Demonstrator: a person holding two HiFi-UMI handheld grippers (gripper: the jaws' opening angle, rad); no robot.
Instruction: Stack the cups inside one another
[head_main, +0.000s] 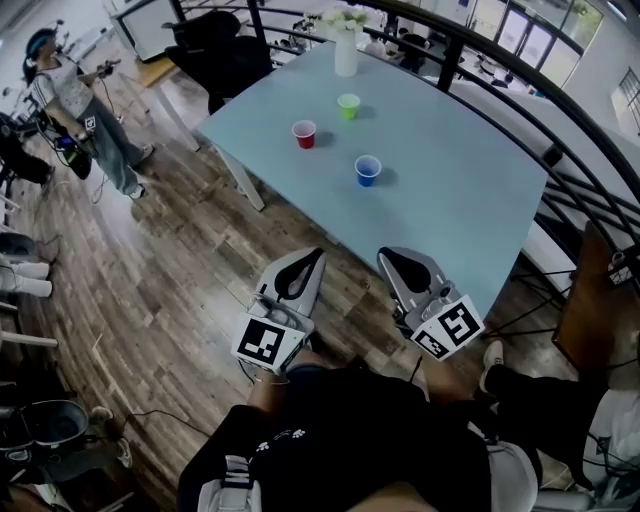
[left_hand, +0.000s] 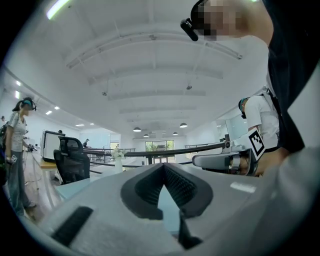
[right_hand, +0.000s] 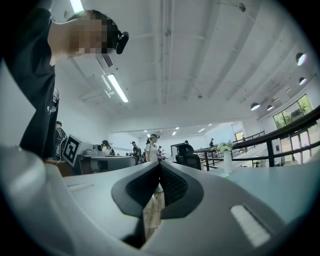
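Seen from above, a pale blue table (head_main: 450, 190) carried three small cups standing upright and well apart, none nested in another; the red cup (head_main: 304, 134) stood toward the left, the green cup (head_main: 348, 106) farther back beside it, and the blue cup (head_main: 368, 170) nearest the wearer; a white vase (head_main: 345, 45) of flowers stood at the far edge. Short of the table's near edge, over a wood-plank floor (head_main: 170, 280), the person held both tools side by side, pointing toward the cups without touching any. The left gripper (head_main: 318, 256) was clenched, its dark pads meeting at the tip with nothing between them, as its own view confirmed (left_hand: 163, 165); the right gripper (head_main: 388, 258) was likewise clamped together and empty (right_hand: 159, 164). A black office chair (head_main: 215, 50) sat beyond the table's left corner; another person (head_main: 75, 95) stood on the floor at the far left.
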